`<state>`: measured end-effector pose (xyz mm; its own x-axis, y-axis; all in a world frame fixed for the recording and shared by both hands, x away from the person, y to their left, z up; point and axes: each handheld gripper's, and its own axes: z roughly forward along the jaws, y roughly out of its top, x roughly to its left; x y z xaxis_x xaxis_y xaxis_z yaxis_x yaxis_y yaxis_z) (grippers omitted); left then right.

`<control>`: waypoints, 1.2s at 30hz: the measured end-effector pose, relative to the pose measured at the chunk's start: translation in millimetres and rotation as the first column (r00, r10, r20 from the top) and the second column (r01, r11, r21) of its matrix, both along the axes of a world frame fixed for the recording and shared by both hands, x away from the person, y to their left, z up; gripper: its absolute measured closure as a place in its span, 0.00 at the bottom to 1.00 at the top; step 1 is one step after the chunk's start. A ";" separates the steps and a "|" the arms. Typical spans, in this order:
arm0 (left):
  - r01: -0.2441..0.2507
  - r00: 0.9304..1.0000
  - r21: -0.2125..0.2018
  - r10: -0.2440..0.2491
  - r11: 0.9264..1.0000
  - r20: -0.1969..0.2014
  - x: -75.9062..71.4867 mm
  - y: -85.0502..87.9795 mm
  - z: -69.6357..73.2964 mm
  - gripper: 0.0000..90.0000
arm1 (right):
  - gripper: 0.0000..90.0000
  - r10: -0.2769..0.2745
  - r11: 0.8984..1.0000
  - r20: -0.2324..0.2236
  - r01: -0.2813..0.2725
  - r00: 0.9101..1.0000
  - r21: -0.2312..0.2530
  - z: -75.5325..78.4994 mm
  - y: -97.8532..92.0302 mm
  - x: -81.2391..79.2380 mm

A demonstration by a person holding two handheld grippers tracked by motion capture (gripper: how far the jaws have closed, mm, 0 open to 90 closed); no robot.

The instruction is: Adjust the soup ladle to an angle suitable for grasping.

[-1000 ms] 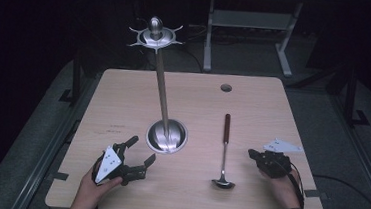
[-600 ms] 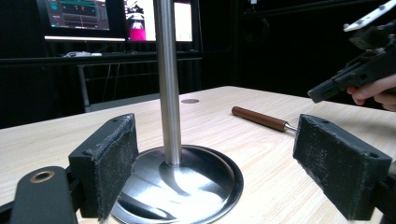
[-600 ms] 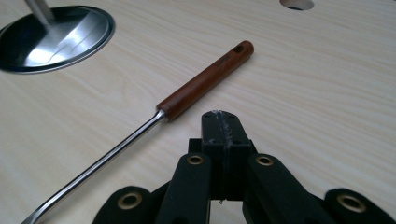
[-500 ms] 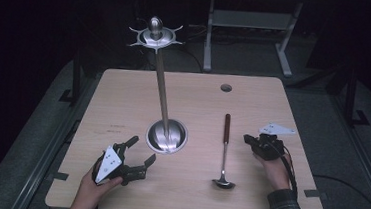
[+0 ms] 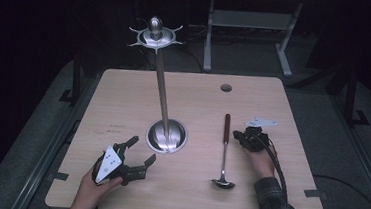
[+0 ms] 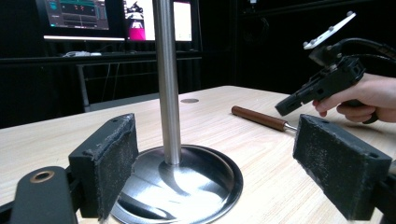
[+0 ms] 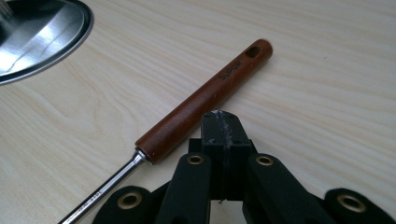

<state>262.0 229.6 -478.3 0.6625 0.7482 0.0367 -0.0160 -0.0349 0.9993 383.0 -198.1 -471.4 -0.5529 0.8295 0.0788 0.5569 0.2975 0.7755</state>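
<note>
Right gripper (image 5: 245,137) sat just beside the wooden handle of the steel ladle with the brown wooden handle (image 5: 224,148), on the side toward the table's (image 5: 124,94) right edge, jaws pressed together on nothing. Ladle lay flat in the right half, long axis running from far edge to near edge, bowl toward the near edge. Left gripper (image 5: 137,157), jaws wide apart, faced the steel stand's round base (image 5: 167,135) near the table's middle, well away from the ladle. Right hand was clearly the nearer one; jaws would need to open before taking the handle crosswise.
</note>
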 end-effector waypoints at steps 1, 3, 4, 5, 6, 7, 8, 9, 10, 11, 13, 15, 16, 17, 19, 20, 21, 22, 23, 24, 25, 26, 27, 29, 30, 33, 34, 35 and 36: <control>0.000 1.000 0.000 0.000 1.000 0.000 0.0 0.0 0.0 0.15 | 1.00 0.000 1.000 0.000 0.000 1.000 0.000 0.0 0.0 0.0; 0.000 1.000 0.000 0.000 1.000 0.000 0.0 -0.1 0.0 0.15 | 1.00 0.007 1.000 -0.017 -0.007 1.000 0.000 -1.3 3.4 1.2; 0.000 1.000 0.001 0.000 1.000 0.000 -0.1 -0.2 0.1 0.15 | 1.00 0.017 1.000 -0.023 -0.017 1.000 -0.008 -2.4 7.6 2.7; 0.000 1.000 0.001 0.000 1.000 0.000 -0.1 -0.2 0.1 0.15 | 1.00 0.017 1.000 -0.023 -0.017 1.000 -0.008 -2.4 7.6 2.7; 0.000 1.000 0.000 0.000 1.000 0.001 -0.1 -0.3 0.0 0.15 | 1.00 0.021 1.000 -0.027 -0.022 0.999 -0.007 -2.8 9.0 2.9; 0.000 1.000 -0.001 0.000 1.000 0.001 -0.2 -0.3 0.0 0.15 | 1.00 0.026 1.000 -0.030 -0.026 0.999 -0.009 -3.5 11.5 3.3; 0.000 1.000 0.000 0.000 1.000 0.000 -0.2 -0.3 0.0 0.15 | 1.00 0.033 0.999 -0.033 -0.034 0.999 -0.017 -4.1 14.9 3.3; 0.000 1.000 0.000 0.000 1.000 0.000 -0.2 -0.2 0.1 0.15 | 1.00 0.033 0.999 -0.033 -0.034 0.999 -0.017 -4.1 14.9 3.3; 0.000 1.000 0.001 0.000 1.000 0.000 -0.2 -0.2 0.1 0.15 | 1.00 0.038 0.999 -0.035 -0.039 0.999 -0.017 -4.1 15.9 3.4; 0.000 1.000 0.000 0.000 1.000 0.001 -0.1 -0.2 0.0 0.15 | 1.00 0.039 0.999 -0.038 -0.040 0.998 -0.016 -4.1 17.1 3.1; 0.000 1.000 0.000 0.000 1.000 0.001 -0.1 -0.2 0.0 0.15 | 1.00 0.046 0.999 -0.041 -0.047 0.998 -0.013 -3.9 19.4 2.6; 0.000 1.000 0.004 0.000 1.000 0.001 -0.3 -0.1 0.1 0.15 | 1.00 0.059 0.998 -0.041 -0.060 0.997 -0.012 -3.9 21.9 2.4; 0.001 1.000 0.004 -0.001 1.000 0.002 -0.3 -0.2 0.1 0.15 | 1.00 0.073 0.997 -0.041 -0.073 0.997 -0.008 -3.4 25.8 1.6; 0.001 1.000 0.004 -0.001 1.000 0.002 -0.3 -0.2 0.1 0.15 | 1.00 0.073 0.997 -0.041 -0.073 0.997 -0.008 -3.4 25.8 1.6; 0.001 1.000 0.005 -0.001 1.000 0.002 -0.3 -0.2 0.1 0.15 | 1.00 0.091 0.996 -0.034 -0.091 0.995 -0.008 -2.7 29.9 0.7; 0.001 1.000 0.004 -0.001 1.000 0.001 -0.3 -0.1 0.1 0.15 | 1.00 0.102 0.995 -0.034 -0.103 0.994 -0.013 -2.2 34.2 0.4; 0.001 1.000 0.004 -0.001 1.000 0.001 -0.3 -0.1 0.1 0.15 | 1.00 0.102 0.995 -0.034 -0.103 0.994 -0.013 -2.2 34.2 0.4; 0.001 1.000 0.004 -0.001 1.000 0.002 -0.3 -0.2 0.1 0.15 | 1.00 0.115 0.993 -0.038 -0.115 0.993 -0.021 -2.3 37.4 -0.1; 0.001 1.000 0.004 -0.001 1.000 0.002 -0.3 -0.2 0.1 0.15 | 1.00 0.115 0.993 -0.038 -0.115 0.993 -0.021 -2.3 37.4 -0.1; 0.001 1.000 0.005 -0.001 1.000 0.003 -0.4 -0.2 0.1 0.15 | 1.00 0.124 0.992 -0.050 -0.125 0.991 -0.014 -2.9 40.6 -0.9; 0.001 1.000 0.003 -0.001 1.000 0.001 -0.6 -0.4 0.1 0.15 | 1.00 0.124 0.992 -0.050 -0.125 0.991 -0.014 -2.9 40.6 -0.9; 0.001 1.000 0.004 -0.001 1.000 0.002 -0.5 -0.4 0.0 0.15 | 1.00 0.134 0.991 -0.043 -0.135 0.990 -0.016 -3.2 41.6 -0.6; 0.000 1.000 0.004 0.000 1.000 0.002 -0.4 -0.3 0.1 0.15 | 1.00 0.147 0.989 -0.044 -0.147 0.988 -0.011 -3.2 44.2 -1.3; 0.000 1.000 0.004 0.000 1.000 0.001 -0.3 -0.1 0.1 0.15 | 1.00 0.162 0.987 -0.043 -0.163 0.986 -0.007 -2.9 47.4 -1.8; 0.000 1.000 0.003 0.000 1.000 0.001 -0.3 -0.1 0.1 0.15 | 1.00 0.170 0.985 -0.051 -0.171 0.984 -0.009 -2.4 49.4 -2.5; 0.001 1.000 0.004 -0.001 1.000 0.002 -0.3 -0.2 0.1 0.15 | 1.00 0.194 0.981 -0.052 -0.195 0.980 -0.011 -2.1 53.9 -2.9; 0.001 1.000 0.004 -0.001 1.000 0.002 -0.3 -0.2 0.1 0.15 | 1.00 0.199 0.980 -0.055 -0.200 0.978 -0.012 -2.2 55.9 -3.1; 0.001 1.000 0.004 -0.001 1.000 0.003 -0.3 -0.2 0.1 0.15 | 1.00 0.205 0.979 -0.058 -0.206 0.977 -0.007 -2.2 58.1 -3.7; 0.000 1.000 0.004 0.000 1.000 0.002 -0.4 -0.2 0.1 0.15 | 1.00 0.215 0.976 -0.062 -0.216 0.975 -0.008 -2.1 59.9 -4.0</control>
